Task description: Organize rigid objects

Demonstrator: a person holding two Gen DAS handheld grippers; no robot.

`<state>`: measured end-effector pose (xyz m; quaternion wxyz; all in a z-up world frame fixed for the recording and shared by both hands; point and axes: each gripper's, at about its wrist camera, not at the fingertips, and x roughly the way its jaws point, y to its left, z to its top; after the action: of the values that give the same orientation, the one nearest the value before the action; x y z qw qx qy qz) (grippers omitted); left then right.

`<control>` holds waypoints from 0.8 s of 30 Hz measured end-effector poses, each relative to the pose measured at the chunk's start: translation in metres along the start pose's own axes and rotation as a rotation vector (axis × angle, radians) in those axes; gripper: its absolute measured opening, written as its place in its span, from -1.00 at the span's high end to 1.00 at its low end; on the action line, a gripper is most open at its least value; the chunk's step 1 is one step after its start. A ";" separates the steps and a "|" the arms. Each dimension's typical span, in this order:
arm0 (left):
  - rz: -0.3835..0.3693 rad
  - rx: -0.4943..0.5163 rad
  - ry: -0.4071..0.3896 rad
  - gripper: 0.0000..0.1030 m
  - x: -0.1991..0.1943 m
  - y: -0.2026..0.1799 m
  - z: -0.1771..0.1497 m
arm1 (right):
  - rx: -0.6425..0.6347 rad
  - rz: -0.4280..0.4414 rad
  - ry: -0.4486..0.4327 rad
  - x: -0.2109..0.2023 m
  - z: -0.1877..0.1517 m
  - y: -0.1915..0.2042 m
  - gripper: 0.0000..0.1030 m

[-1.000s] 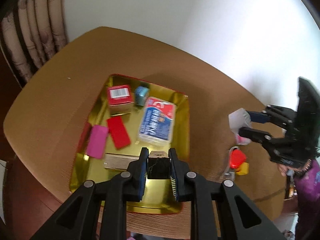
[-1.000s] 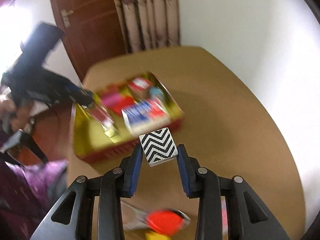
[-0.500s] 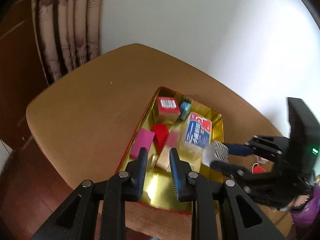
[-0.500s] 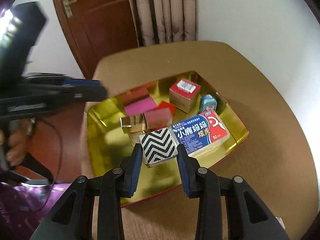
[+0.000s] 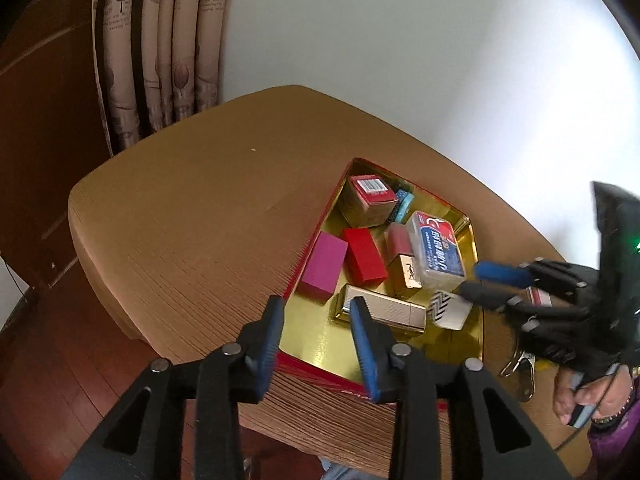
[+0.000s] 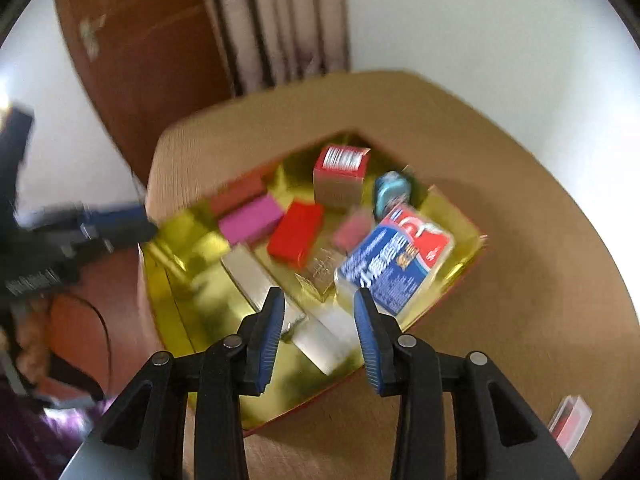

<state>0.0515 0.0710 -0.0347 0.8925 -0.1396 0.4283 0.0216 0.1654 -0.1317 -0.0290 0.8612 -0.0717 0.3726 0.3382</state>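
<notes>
A gold tray (image 5: 320,344) (image 6: 192,312) with red outer walls sits on the brown table (image 5: 200,208). It holds a pink box (image 5: 325,267) (image 6: 250,220), a red box (image 5: 365,255) (image 6: 296,234), a barcode box (image 5: 370,200) (image 6: 340,174), a blue-and-red pack (image 5: 438,249) (image 6: 394,264), a silver box (image 5: 380,312) (image 6: 256,276) and a zigzag box (image 5: 450,309) (image 6: 332,332). My left gripper (image 5: 318,330) is open and empty over the tray's near-left corner. My right gripper (image 6: 320,320) (image 5: 476,280) is open just above the zigzag box.
A small teal item (image 5: 404,204) (image 6: 390,192) lies beside the barcode box. A gold-and-rose box (image 5: 402,264) lies mid-tray. A red-and-clear item (image 6: 570,420) lies on the table right of the tray. Metal clips (image 5: 520,364) lie by the tray's right side. Curtains (image 5: 160,48) hang behind.
My left gripper let go of its dark box and drew back to the left. My right gripper carried the zigzag box into the tray and opened, leaving it there.
</notes>
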 end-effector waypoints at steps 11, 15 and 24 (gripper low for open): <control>-0.039 0.157 0.018 0.21 -0.001 -0.049 -0.020 | 0.383 -0.567 -0.269 -0.147 -0.158 -0.087 -0.21; -0.048 0.222 0.049 0.19 0.005 -0.075 -0.032 | 0.509 -0.592 -0.171 -0.160 -0.227 -0.120 -0.21; -0.115 0.288 0.127 0.19 0.005 -0.127 -0.055 | 0.569 -0.525 -0.196 -0.150 -0.276 -0.111 -0.19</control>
<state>0.0332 -0.0664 -0.0421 0.8742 -0.0358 0.4738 -0.0999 -0.0022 -0.3995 -0.1364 0.9353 0.1096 0.3364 -0.0051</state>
